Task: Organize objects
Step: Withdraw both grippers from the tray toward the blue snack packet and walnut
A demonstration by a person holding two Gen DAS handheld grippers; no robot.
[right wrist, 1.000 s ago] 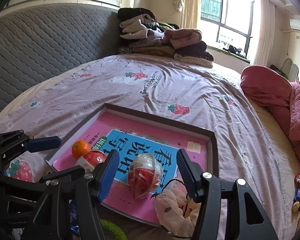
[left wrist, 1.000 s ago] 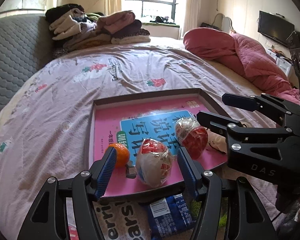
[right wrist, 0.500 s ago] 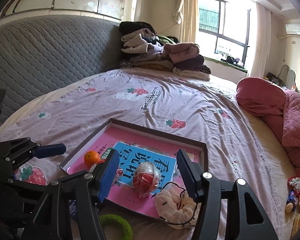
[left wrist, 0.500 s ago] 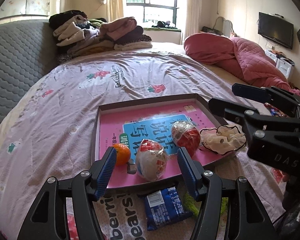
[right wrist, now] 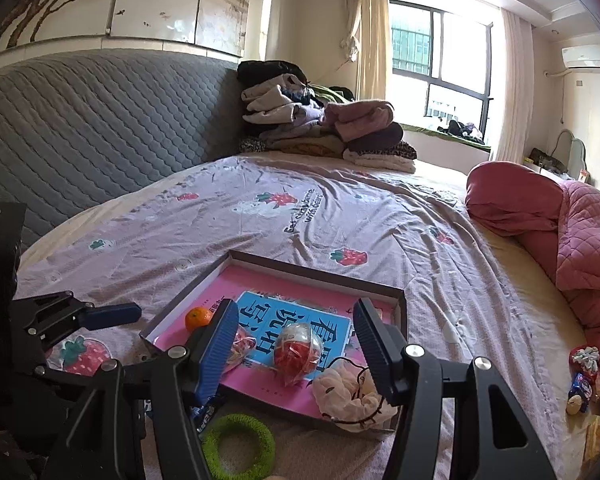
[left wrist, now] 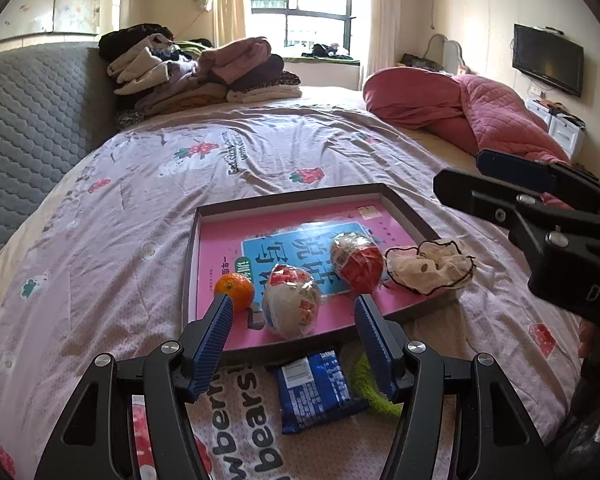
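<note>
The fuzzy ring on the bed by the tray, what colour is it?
The fuzzy ring is bright lime green. It shows best in the right wrist view, lying on the bedsheet just outside the tray.

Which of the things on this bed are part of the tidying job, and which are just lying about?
Part of the job:
- tray
- orange
- two wrapped snacks
- cream cloth on the tray's edge
- blue packet
- green ring

Lying about:
- pile of folded clothes
- pink quilt
- grey headboard
- TV

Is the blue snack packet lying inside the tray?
No, the blue snack packet lies on the bedsheet just outside the near rim of the tray, beside the green ring.
</note>
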